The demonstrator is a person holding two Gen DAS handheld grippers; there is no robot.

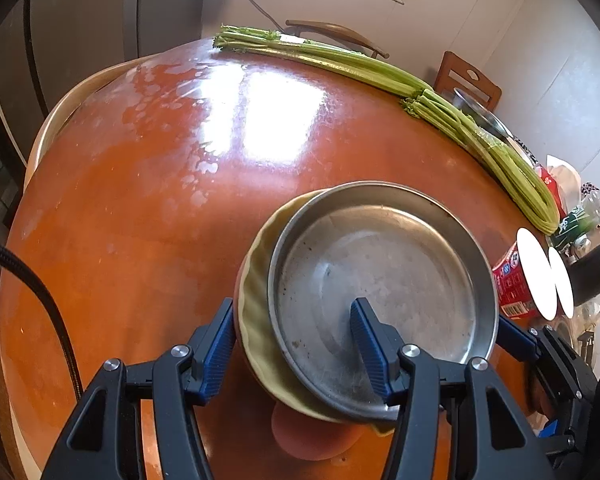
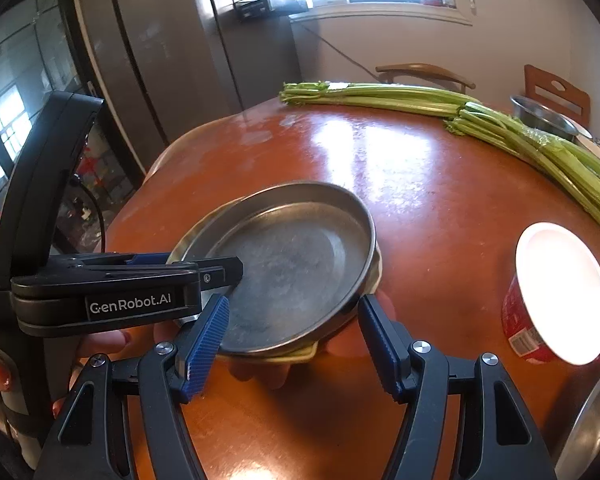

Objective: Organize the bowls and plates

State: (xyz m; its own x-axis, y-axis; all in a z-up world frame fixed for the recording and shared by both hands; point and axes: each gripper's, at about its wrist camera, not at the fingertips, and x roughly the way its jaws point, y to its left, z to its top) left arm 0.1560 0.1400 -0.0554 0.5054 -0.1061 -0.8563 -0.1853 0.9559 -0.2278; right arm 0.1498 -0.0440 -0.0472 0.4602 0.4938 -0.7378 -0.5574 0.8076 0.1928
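Between the left tongs point(image 1: 296, 348), spread wide, the steel plate point(image 1: 380, 296) atop the yellow dish point(image 1: 256, 312); right tongs point(image 2: 294, 340) likewise apart.

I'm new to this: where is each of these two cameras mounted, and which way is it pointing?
Left wrist view: sits on the left gripper, looking along its open jaws at a steel plate stacked on a yellow dish; one blue pad is inside the plate, one outside the dish.
Right wrist view: sits on the right gripper, facing the same stack from its other side; its open jaws, the left gripper's body and the person's fingers show.
Shared: steel plate, celery, red cup, table.
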